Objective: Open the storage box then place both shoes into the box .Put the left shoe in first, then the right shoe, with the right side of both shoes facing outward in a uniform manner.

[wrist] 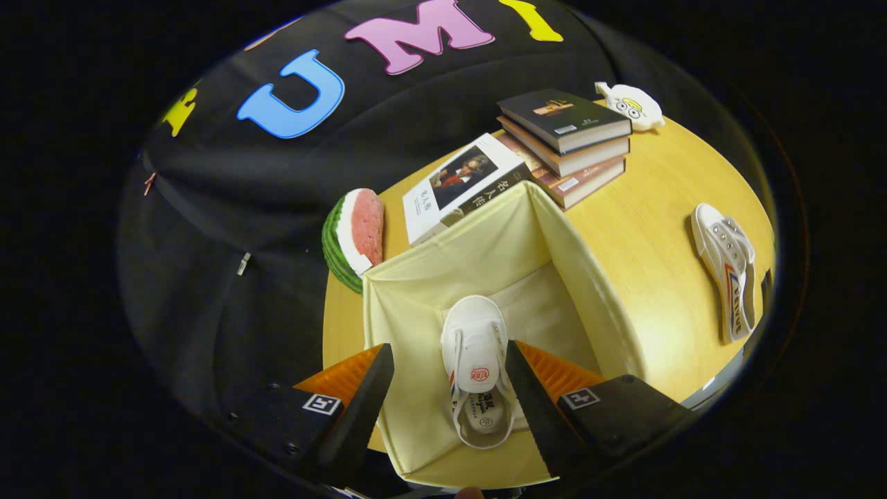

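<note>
My gripper [449, 388] hangs over the open box [423, 291], fingers spread wide; one shoe [478, 374] lies inside between them, seemingly untouched, though the angle makes contact hard to judge. The other shoe [726, 267] lies on the table [644, 229], well right of the box.

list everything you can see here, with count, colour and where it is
storage box: 1, cream fabric, open, on the table under the fingers
shoe in box: 1, white with red and blue stripes, inside the box, between the fingers
shoe on table: 1, white with red and blue stripes, lying on its side beyond the box's far side
books: a stack of about 4, dark and brown covers, behind the box
single book: 1, white cover with a portrait, leaning at the box's back rim
watermelon slice: 1, red, white and green, beside the box's back corner
small toy figure: 1, white with yellow, behind the stack
table: 1, yellow wood
hand-held gripper: 1, fingers open, either side of the shoe in the box, not pressing it
</note>
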Available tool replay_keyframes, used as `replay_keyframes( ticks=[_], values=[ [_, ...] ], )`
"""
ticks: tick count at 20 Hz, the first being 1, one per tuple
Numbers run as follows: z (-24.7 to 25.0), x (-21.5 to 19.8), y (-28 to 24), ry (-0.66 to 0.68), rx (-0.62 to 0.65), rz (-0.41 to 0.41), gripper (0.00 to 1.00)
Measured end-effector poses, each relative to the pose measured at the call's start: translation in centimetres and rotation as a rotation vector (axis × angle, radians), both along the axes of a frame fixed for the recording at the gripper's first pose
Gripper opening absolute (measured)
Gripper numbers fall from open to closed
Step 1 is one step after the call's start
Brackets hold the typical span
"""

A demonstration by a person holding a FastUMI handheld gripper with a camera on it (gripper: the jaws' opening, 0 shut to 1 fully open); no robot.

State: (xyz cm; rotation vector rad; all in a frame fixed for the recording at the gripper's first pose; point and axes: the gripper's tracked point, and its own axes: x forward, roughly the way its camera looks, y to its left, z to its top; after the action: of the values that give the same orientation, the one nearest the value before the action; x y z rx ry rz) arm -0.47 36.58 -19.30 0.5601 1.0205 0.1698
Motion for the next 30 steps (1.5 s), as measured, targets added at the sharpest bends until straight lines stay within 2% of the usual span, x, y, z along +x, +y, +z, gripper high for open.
replay_keyframes(
  ticks=[3,7,9,12,16,21,25,27,28,30],
  values=[
    [4.2,0.1,-4.0,-0.115,-0.022,0.048,0.99],
    [6.4,-1.0,-13.6,-0.207,-0.159,0.125,0.99],
    [5.4,-2.1,-19.8,-0.216,-0.259,0.136,0.99],
    [2.1,-3.7,-28.6,-0.175,-0.366,0.104,0.99],
    [-4.7,-6.9,-36.0,-0.058,-0.411,0.088,0.99],
    [-11.0,-7.6,-39.3,0.022,-0.429,0.110,0.97],
    [-14.4,-5.2,-39.7,0.030,-0.426,0.114,0.91],
    [-15.7,-3.8,-39.7,0.024,-0.417,0.103,0.85],
    [-16.2,-3.0,-39.5,0.023,-0.405,0.091,0.77],
    [-17.3,-1.9,-39.2,0.021,-0.381,0.071,0.69]
  ],
)
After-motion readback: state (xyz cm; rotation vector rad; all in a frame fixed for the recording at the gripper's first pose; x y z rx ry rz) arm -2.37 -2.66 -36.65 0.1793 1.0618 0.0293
